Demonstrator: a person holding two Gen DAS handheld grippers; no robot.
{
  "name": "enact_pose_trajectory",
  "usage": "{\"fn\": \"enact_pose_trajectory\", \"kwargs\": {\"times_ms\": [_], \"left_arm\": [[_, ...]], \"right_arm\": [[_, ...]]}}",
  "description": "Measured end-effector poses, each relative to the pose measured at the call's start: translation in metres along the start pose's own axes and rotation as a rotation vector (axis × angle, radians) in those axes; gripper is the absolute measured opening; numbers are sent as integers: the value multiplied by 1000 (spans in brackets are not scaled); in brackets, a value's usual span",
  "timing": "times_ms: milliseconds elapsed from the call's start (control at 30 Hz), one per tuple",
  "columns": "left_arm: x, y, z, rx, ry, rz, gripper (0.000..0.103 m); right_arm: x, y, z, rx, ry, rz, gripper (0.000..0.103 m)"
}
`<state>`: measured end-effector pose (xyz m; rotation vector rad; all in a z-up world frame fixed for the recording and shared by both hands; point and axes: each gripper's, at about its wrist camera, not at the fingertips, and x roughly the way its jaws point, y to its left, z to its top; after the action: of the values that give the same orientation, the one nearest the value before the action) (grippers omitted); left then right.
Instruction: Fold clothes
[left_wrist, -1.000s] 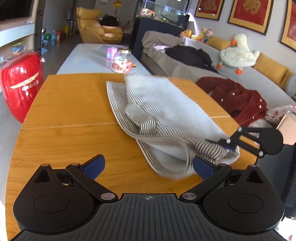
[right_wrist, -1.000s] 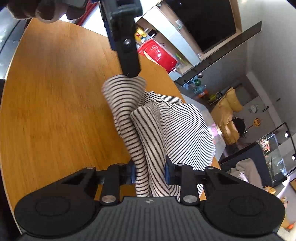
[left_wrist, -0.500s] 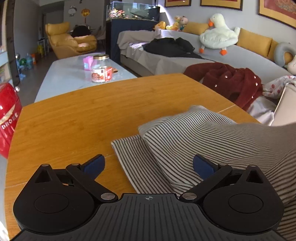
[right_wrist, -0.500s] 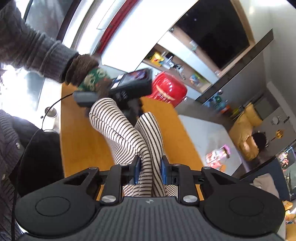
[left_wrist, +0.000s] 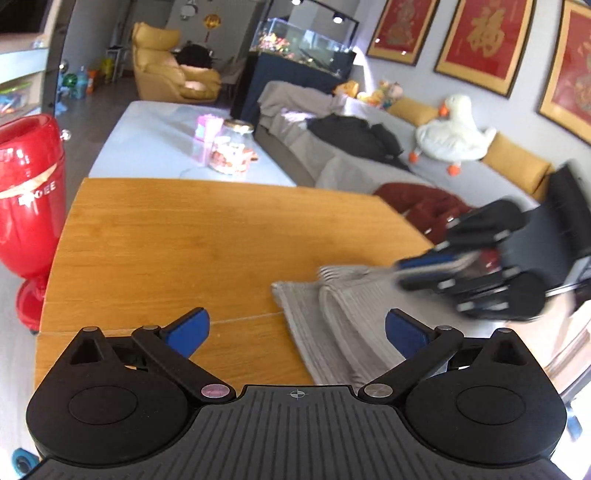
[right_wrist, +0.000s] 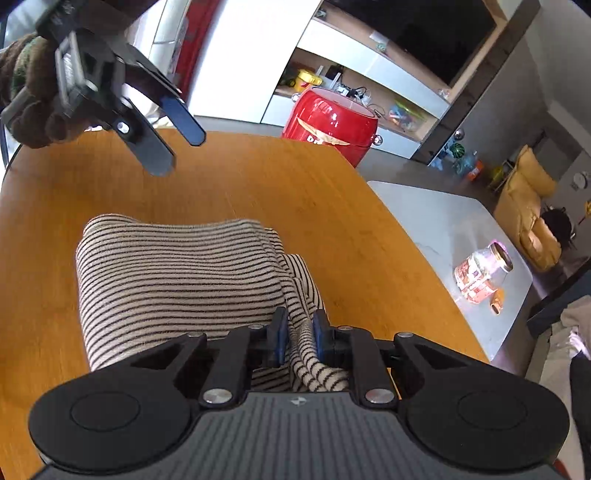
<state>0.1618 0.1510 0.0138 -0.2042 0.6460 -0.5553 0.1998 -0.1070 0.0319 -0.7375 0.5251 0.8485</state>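
A black-and-white striped garment (right_wrist: 177, 273) lies folded in a thick bundle on the wooden table (right_wrist: 314, 192). My right gripper (right_wrist: 297, 332) is shut on a bunched edge of it at the near side. In the left wrist view the same garment (left_wrist: 332, 317) lies at the table's right edge, with the right gripper (left_wrist: 436, 267) blurred and clamped on its far corner. My left gripper (left_wrist: 295, 328) is open and holds nothing, hovering just left of the cloth. In the right wrist view the left gripper (right_wrist: 181, 147) hangs above the table beyond the garment, held by a gloved hand (right_wrist: 33, 92).
A red stool-like container (left_wrist: 29, 206) stands off the table's left side. A white coffee table (left_wrist: 155, 147) with a glass jar (left_wrist: 231, 151) lies beyond. A grey sofa (left_wrist: 351, 170) on the right holds a dark red garment (left_wrist: 424, 206), black clothing and a plush duck (left_wrist: 450, 133).
The right gripper lifted the striped garment high, then brought it down folded over on the table. The left gripper stayed open and drew back to the cloth's left.
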Motion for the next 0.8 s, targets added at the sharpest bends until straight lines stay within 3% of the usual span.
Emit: {"fn": "enact_pose_trajectory", "kwargs": {"times_ms": [167,267,367,433,500,600,667,800], "left_arm": [[10,-29,2,30,12,-156,103],[39,-53,-5,100,60,-167,103],[70,-71,-16,189,109,-35,103],[75,-67,-16,148,112,-44,103],[75,-65,-17,137,113,-39,103],[74,-63,-17,125,115,-28,103],[74,-62,-18,118,116,-20,103],[73,-59,-19,103,119,-5,103]], "right_arm": [[-6,3,-7,15,-33,-33,17],[-15,5,-9,29,-51,-65,21],[-42,-3,-16,111,-91,-119,46],[-60,-8,-21,165,-117,-155,83],[-78,-13,-26,220,-144,-191,93],[-88,-23,-38,318,-141,-271,93],[-72,-32,-49,392,-93,-320,93],[-19,-38,-67,465,28,-320,93]]}}
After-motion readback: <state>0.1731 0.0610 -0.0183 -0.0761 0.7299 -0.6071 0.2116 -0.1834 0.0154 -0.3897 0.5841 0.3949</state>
